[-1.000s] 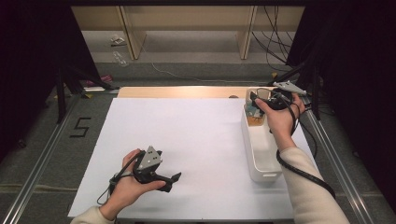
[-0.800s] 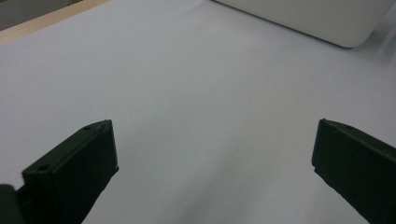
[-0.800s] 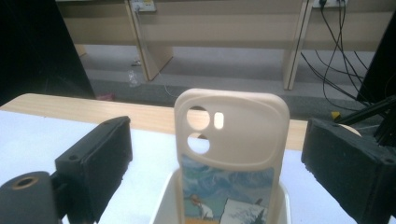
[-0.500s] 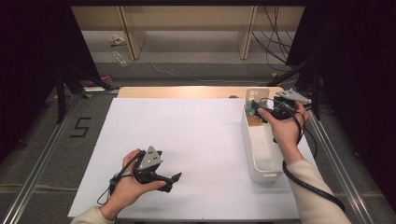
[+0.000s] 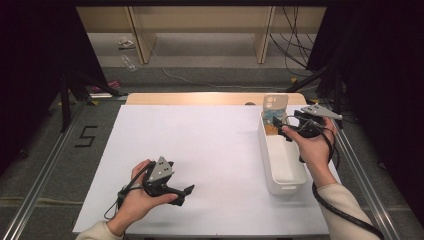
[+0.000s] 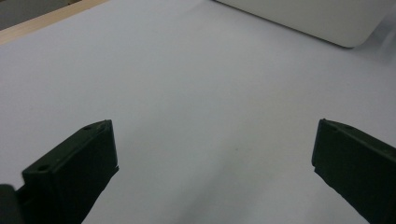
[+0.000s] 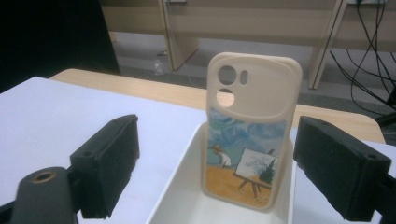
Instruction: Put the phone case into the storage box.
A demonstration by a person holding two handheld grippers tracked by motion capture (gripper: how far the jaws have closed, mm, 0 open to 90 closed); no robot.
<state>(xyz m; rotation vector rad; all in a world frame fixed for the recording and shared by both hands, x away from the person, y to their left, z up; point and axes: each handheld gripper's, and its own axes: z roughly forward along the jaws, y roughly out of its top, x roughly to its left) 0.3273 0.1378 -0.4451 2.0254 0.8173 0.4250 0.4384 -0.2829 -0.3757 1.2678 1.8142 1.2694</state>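
Cream phone case [image 7: 252, 130] with a painted picture stands upright at the white plastic bin's [image 5: 285, 165] far end; right claw [image 7: 215, 168] – jaws wide, just narrowing, empty – could tip it by closing off-centre.

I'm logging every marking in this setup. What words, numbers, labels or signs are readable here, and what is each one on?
"5": a dark numeral on the grey floor left of the table, at in the high view.
The phone case standing in the white bin carries a painted picture of a painter at an easel, with no lettering that can be read.
No writing can be made out on the white table sheet or on the bin.
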